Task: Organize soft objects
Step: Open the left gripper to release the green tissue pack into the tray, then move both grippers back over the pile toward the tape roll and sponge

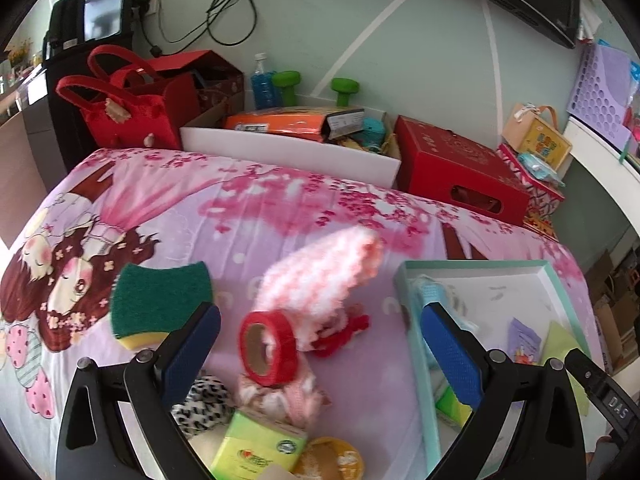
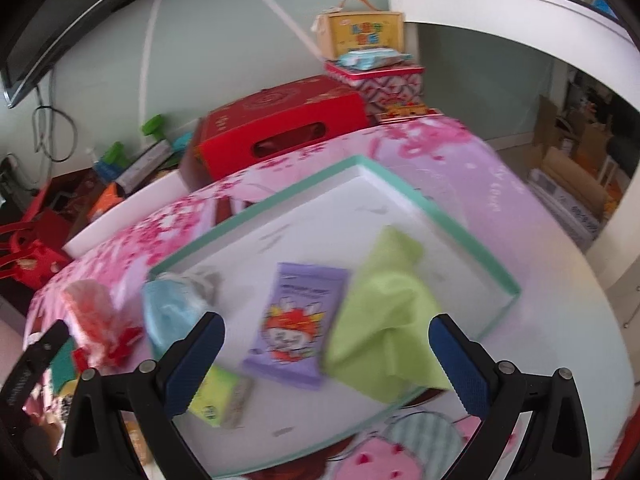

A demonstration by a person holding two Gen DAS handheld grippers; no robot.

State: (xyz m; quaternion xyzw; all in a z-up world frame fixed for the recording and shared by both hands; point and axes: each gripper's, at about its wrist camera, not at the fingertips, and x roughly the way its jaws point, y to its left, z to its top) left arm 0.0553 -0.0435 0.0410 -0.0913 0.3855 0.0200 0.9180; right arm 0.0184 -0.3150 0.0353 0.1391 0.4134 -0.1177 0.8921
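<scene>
My left gripper (image 1: pixel 320 352) is open and empty over the pink bedsheet. Between its fingers lie a roll of red tape (image 1: pixel 269 349) and a pink-and-white knitted piece (image 1: pixel 320 276). A green-and-yellow sponge (image 1: pixel 158 304) lies left of it, a leopard-print cloth (image 1: pixel 204 404) and a green tissue pack (image 1: pixel 256 450) below. My right gripper (image 2: pixel 326 364) is open and empty above the teal-rimmed white tray (image 2: pixel 460 224). The tray holds a green cloth (image 2: pixel 380 320), a purple wipes packet (image 2: pixel 296 320), a light blue cloth (image 2: pixel 168 312) and a small green pack (image 2: pixel 216 396).
Behind the bed stand a red box (image 1: pixel 456 168), a white bin (image 1: pixel 288 152) with an orange box, a red felt bag (image 1: pixel 120 108), a blue bottle and green dumbbells. A round yellow item (image 1: pixel 332 460) lies at the front edge. Floor and cardboard boxes (image 2: pixel 568 176) lie right of the bed.
</scene>
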